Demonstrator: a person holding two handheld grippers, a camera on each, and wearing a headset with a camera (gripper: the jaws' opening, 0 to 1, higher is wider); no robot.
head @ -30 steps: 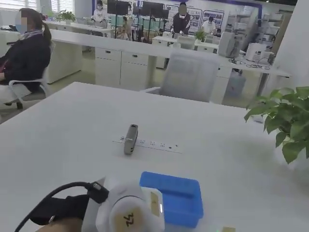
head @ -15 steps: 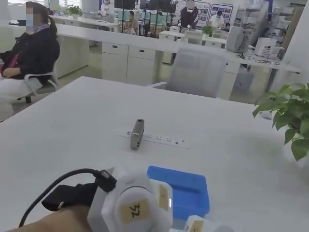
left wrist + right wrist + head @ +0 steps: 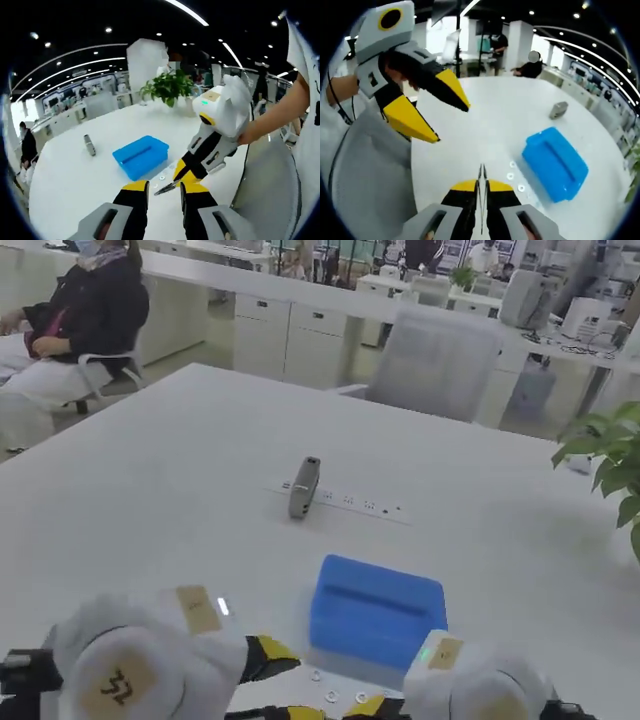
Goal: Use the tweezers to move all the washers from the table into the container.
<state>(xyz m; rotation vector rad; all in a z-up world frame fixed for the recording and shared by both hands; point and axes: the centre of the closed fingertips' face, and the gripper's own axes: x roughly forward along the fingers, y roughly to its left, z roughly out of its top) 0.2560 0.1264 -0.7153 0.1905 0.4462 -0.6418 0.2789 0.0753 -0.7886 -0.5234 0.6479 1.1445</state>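
While the right gripper [image 3: 482, 189] is clamped on the tweezers [image 3: 482, 175], its yellow-tipped jaws press the handle from both sides. The two prongs run forward almost together, with a hairline gap between them. The tips look bare above the white table [image 3: 490, 115].

Washers [image 3: 510, 176]: three small rings lie flat on the table at roughly 3 to 4 o'clock of the tweezer tips, apart from them. They sit just beside the near long side of the container [image 3: 555, 162]. The container is a blue rectangular tub, further out at 3 o'clock. I cannot tell what is inside it.

Left gripper [image 3: 163, 190]: in its own view the jaws stand well apart with nothing gripped. The tweezers' point shows just beyond the gap. In the right gripper view it comes in at 10 o'clock with its yellow jaws spread.

Head view:
- The container is low of centre, with the washers at 7 o'clock of it, near its front edge.
- The left gripper is at 8 o'clock of the container and the right gripper at 5 o'clock.
- A power strip [image 3: 355, 504] lies beyond the container at 11 o'clock, with a grey adapter [image 3: 303, 487] on its left end.
- A plant [image 3: 612, 455] is at 3 o'clock, at the table's edge.
- An office chair [image 3: 440, 365] is at 12 o'clock behind the table.
- A seated person [image 3: 90, 315] is at 10 o'clock.
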